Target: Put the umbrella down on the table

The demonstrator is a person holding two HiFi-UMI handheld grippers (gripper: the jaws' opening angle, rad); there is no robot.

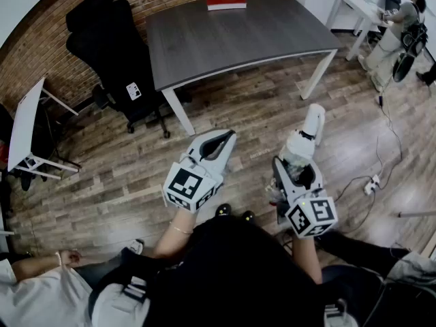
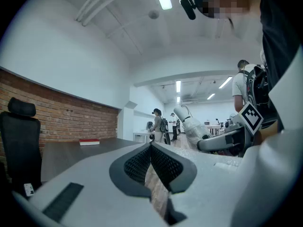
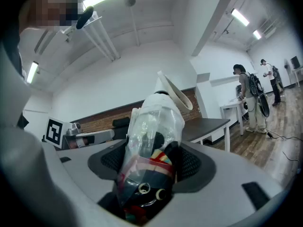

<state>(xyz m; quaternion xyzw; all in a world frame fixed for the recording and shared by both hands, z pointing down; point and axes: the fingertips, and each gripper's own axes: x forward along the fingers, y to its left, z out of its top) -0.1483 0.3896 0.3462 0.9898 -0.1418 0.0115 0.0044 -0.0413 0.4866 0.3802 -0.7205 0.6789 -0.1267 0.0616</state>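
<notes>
The umbrella, folded and wrapped in a clear plastic sleeve, is gripped between the wide-set jaws of the right gripper and is held roughly level above the wooden floor, its pale end pointing toward 12 o'clock in the head view. In the right gripper view, the umbrella is seen pressed between both dark pads of that gripper. The left gripper is carried just beside it at 9 o'clock, with its jaws brought together at the tips and nothing clamped between them, as is confirmed in the left gripper view. The dark grey table stands well apart at 12 o'clock, with 1 red book lying at its far edge. A black office chair is seen at 10 o'clock.
</notes>
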